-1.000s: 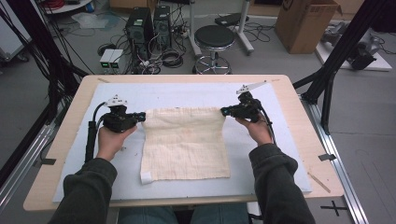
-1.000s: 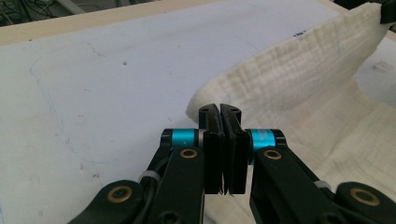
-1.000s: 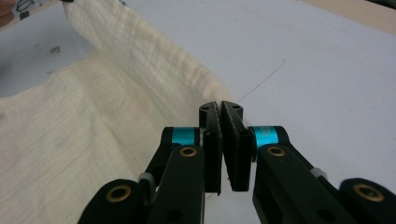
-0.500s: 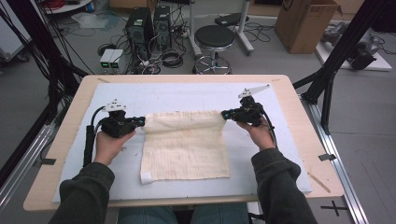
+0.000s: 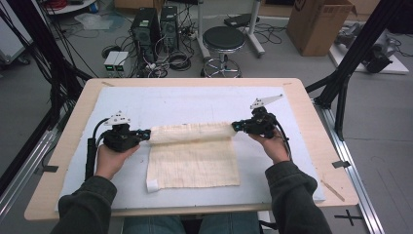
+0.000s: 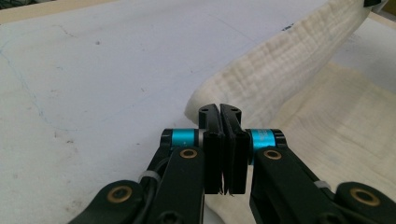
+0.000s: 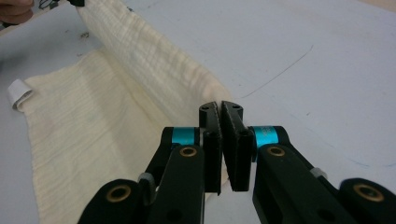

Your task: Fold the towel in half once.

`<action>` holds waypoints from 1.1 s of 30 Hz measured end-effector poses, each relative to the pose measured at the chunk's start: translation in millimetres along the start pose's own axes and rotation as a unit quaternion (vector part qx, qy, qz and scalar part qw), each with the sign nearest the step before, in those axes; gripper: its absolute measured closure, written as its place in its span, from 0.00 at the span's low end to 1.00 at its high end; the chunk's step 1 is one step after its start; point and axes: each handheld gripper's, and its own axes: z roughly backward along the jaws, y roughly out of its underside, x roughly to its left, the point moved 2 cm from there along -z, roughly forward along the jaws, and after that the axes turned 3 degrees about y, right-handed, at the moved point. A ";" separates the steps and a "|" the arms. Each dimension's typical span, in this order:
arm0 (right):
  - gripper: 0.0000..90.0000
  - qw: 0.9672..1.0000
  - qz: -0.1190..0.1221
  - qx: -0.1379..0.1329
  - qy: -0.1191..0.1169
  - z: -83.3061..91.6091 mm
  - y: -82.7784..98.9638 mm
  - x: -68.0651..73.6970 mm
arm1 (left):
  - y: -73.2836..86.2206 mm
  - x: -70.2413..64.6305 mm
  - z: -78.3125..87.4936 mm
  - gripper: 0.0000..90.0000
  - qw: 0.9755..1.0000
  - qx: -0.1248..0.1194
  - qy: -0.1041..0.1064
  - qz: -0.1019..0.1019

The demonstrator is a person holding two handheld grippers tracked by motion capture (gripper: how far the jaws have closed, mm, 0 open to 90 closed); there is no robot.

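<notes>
Cloth (image 5: 195, 163): cream, crinkled weave, lying on the white mat (image 5: 195, 100) that covers the worktop (image 5: 63, 146). Near half flat on the mat, its near edge towards the person; a small white tag (image 5: 152, 185) at the near left corner. Far edge lifted and drawn taut between the two tools, turned back towards the person in a soft roll above the flat part.

Left tool (image 5: 145, 134): held in the person's left hand (image 5: 111, 158), lying about level and pointing right. Jaws clenched on the far left corner of the cloth; in the left gripper view the pads (image 6: 212, 140) stand pressed together with cloth running out past them.

Right tool (image 5: 236, 126): held in the right hand (image 5: 273, 146), about level, pointing left. Jaws clenched on the far right corner of the cloth; how much fabric sits between the pads (image 7: 212, 140) is hard to judge, perhaps just a thin edge.

Beyond the worktop, on the floor: a round black stool (image 5: 223, 39); two computer towers (image 5: 156, 24) with cables; a cardboard box (image 5: 319, 24), its contents not visible.
</notes>
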 end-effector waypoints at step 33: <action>0.96 0.999 0.025 0.011 -0.017 9.0 23.8 29.9 | 26.2 -23.1 19.4 0.97 1.000 -0.009 0.019 -0.018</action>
